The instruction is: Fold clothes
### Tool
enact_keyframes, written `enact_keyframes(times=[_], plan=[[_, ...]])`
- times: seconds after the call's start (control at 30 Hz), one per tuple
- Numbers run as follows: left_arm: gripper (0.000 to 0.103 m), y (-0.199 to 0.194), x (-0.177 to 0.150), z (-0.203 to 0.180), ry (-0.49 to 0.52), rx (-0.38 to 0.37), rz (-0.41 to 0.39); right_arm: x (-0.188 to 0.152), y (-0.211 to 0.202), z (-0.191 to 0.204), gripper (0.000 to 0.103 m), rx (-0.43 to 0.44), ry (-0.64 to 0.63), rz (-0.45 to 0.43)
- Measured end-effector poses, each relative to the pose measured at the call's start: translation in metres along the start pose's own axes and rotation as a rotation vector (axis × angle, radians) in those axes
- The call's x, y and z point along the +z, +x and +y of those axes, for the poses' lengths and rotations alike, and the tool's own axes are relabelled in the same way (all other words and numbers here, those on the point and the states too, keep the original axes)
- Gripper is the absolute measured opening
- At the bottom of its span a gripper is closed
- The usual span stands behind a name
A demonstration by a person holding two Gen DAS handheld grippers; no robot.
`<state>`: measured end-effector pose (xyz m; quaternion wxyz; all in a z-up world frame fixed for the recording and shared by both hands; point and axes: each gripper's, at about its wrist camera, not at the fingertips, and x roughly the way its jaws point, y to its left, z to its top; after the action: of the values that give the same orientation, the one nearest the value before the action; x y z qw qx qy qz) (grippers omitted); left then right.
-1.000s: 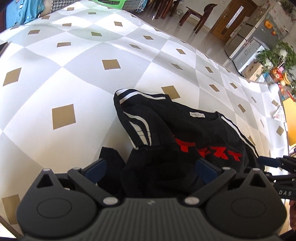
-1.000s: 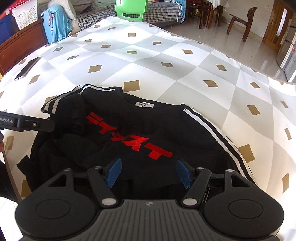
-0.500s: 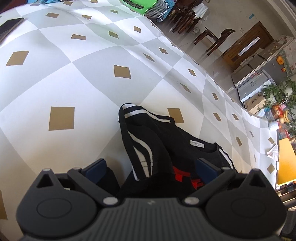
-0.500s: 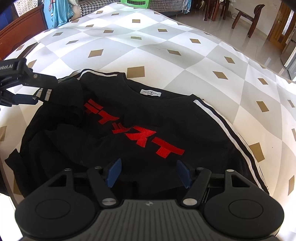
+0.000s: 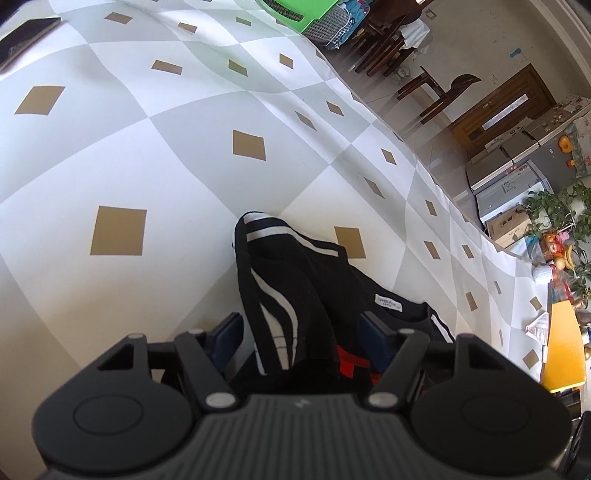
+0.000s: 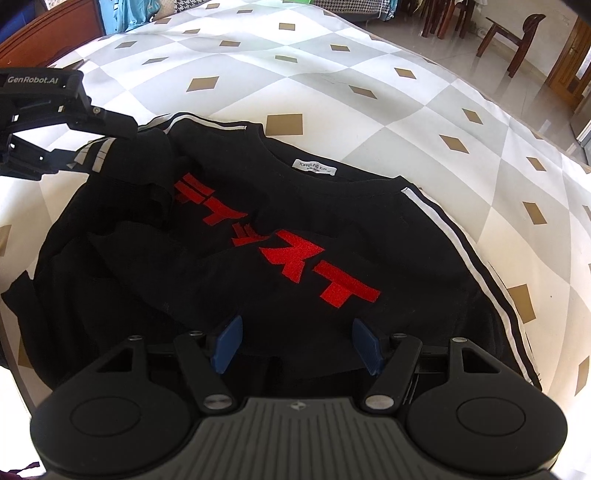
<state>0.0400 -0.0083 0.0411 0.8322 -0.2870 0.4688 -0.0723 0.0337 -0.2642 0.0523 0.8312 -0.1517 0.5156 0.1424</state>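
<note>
The left gripper [image 5: 301, 334] clamps the black shirt's [image 6: 258, 258] striped sleeve [image 5: 275, 295] (right gripper [image 6: 297, 345] apart, empty). Next, judged: fold it inward

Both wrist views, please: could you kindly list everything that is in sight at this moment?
T-shirt: one, black with red lettering and white stripes, crumpled on the cloth.
Cloth: one, white and grey check with tan diamonds, under the shirt.
Phone: one, dark, far left corner of the cloth.
Plastic seat: one, green, beyond the far edge.
Wooden chair: one, dark brown, on the floor behind.
Left gripper: black, blue pads, closed on the striped sleeve.
Right gripper: black, blue pads, open over the hem.
</note>
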Motion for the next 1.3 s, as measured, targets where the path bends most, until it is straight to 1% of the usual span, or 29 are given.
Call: enact_keyframes(times=[0.03,0.1,0.13,0.17,0.2,0.27,0.37,0.47,0.57,0.77,0.83,0.93,1.03,1.1,1.13,1.23,1.27,1.3], plan=[[0.057,0.002,0.0,0.0,0.003,0.005,0.005,-0.001,0.0,0.001,0.064,0.0,-0.002,0.001],[0.036,0.005,0.0,0.0,0.002,0.024,0.018,-0.002,0.001,0.002,0.064,0.0,-0.006,0.003],[0.03,0.006,0.0,0.002,-0.002,0.032,0.019,-0.003,0.001,0.002,0.064,0.001,-0.008,0.006],[0.019,0.006,0.0,0.002,-0.005,0.029,0.014,-0.004,0.002,0.003,0.064,0.001,-0.01,0.008],[0.015,0.006,0.0,0.003,-0.008,0.026,0.01,-0.005,0.003,0.003,0.064,0.001,-0.013,0.01],[0.013,0.004,-0.001,0.003,-0.006,0.015,-0.008,-0.006,0.004,0.004,0.064,0.001,-0.017,0.015],[0.012,-0.004,0.0,-0.003,0.037,0.012,-0.061,-0.008,0.007,0.006,0.064,0.003,-0.028,0.029],[0.012,-0.007,0.003,-0.004,0.059,0.045,-0.096,-0.01,0.01,0.007,0.064,0.008,-0.035,0.044],[0.011,-0.007,0.012,-0.007,0.098,0.104,-0.114,-0.012,0.011,0.008,0.064,0.013,-0.042,0.053],[0.011,-0.017,0.052,-0.014,0.186,0.228,-0.187,-0.015,0.012,0.008,0.064,0.02,-0.052,0.063],[0.011,-0.015,0.065,-0.01,0.181,0.261,-0.18,-0.016,0.012,0.007,0.064,0.022,-0.053,0.066],[0.011,-0.01,0.081,-0.008,0.2,0.3,-0.173,-0.017,0.012,0.007,0.064,0.022,-0.059,0.068],[0.011,-0.001,0.091,-0.01,0.244,0.345,-0.159,-0.018,0.012,0.008,0.064,0.03,-0.062,0.067],[0.011,0.005,0.095,-0.009,0.253,0.384,-0.15,-0.019,0.012,0.007,0.064,0.035,-0.061,0.068],[0.011,0.007,0.096,-0.006,0.239,0.408,-0.154,-0.019,0.012,0.006,0.064,0.038,-0.061,0.068],[0.017,0.013,0.1,0.004,0.196,0.478,-0.165,-0.02,0.013,0.005,0.065,0.046,-0.057,0.071],[0.021,0.014,0.101,0.008,0.178,0.49,-0.17,-0.02,0.014,0.004,0.065,0.049,-0.055,0.073],[0.027,0.014,0.102,0.011,0.158,0.488,-0.169,-0.02,0.014,0.004,0.065,0.052,-0.051,0.075]])
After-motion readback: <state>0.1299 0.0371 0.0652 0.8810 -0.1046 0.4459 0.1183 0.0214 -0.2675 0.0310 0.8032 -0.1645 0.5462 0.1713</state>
